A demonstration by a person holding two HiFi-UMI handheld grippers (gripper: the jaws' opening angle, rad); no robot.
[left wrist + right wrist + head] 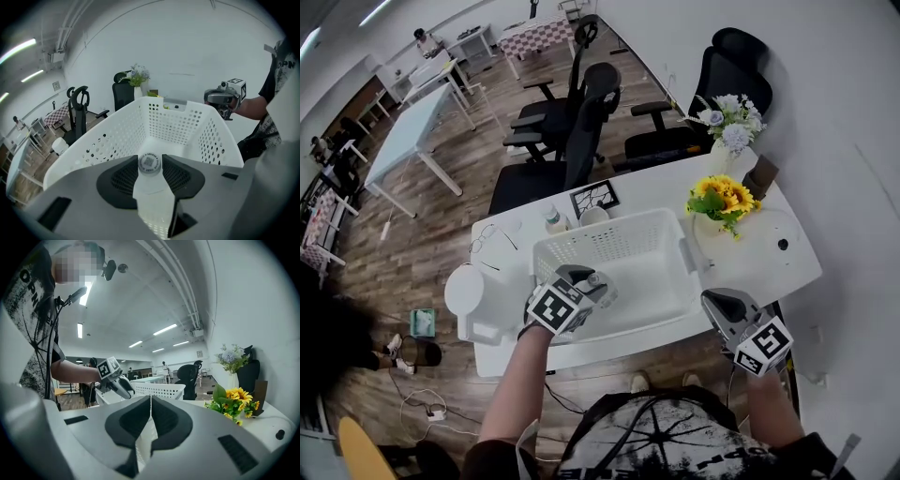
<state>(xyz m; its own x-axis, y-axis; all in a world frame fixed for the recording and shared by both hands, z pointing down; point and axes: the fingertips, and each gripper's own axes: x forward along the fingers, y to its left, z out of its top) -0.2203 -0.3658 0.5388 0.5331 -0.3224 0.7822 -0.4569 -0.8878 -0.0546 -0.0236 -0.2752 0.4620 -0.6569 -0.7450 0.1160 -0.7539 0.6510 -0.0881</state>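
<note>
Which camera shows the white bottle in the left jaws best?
The left gripper view: the white bottle fills the gap between the jaws, cap toward the camera. The head view shows at most a sliver past the left gripper. In the right gripper view it cannot be made out.

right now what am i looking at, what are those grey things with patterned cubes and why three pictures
A person holds two hand tools, each with two jaws; the patterned cubes are part of them. The head view looks down from the person's head at a white table. The other two pictures come from cameras riding on each tool. The left gripper reaches over a white basket, jaws closed on a small white capped bottle. The right gripper hovers at the table's near edge, jaws together, empty. Sunflowers stand right of the basket.
</note>
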